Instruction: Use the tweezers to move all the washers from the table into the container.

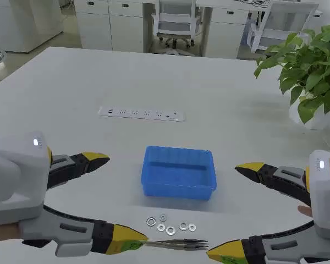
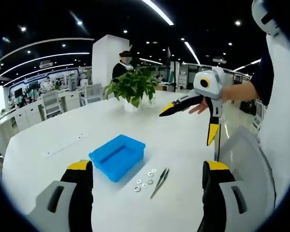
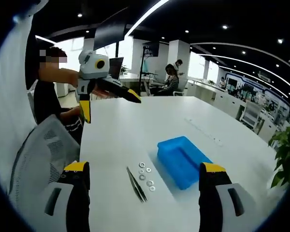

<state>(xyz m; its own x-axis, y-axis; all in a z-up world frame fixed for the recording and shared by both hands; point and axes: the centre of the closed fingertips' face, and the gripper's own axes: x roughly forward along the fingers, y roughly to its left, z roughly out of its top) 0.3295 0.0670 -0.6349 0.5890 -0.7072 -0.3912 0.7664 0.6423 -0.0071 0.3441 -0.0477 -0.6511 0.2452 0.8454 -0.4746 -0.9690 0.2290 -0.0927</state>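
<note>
At the left of the head view the left gripper [image 1: 126, 199] hangs just over the white tabletop [image 1: 71, 88], its two black, yellow-tipped jaws spread wide apart and holding nothing, which reads as a ready stance rather than a grasp. Further back on the table, well apart from the work, lies a flat white power strip [image 1: 141, 113], which plays no part here. Between the two grippers, nearest the person, a pair of slim grey metal tweezers [image 1: 179, 243] lies flat and crosswise, just beside the lower jaw tip of the left gripper, so either side could reach it first; which end is the pointed one I cannot tell. Just beyond the tweezers sits a loose cluster of six small silver ring-shaped washers [image 1: 171, 230], all on the bare table, none touching the tool. Directly behind them stands the shallow rectangular blue plastic container [image 1: 176, 187], close enough that each washer needs only a short carry over its front wall; no washer can be seen inside it, so by my judgement the task has not begun and picking up the tweezers is the step in hand. To the right the right gripper [image 1: 222, 210] mirrors the left one, its jaws likewise wide apart and empty, angled in toward the tweezers. At the far right edge a leafy green plant in a white pot [image 1: 313, 71] stands clear of the working area.
</note>
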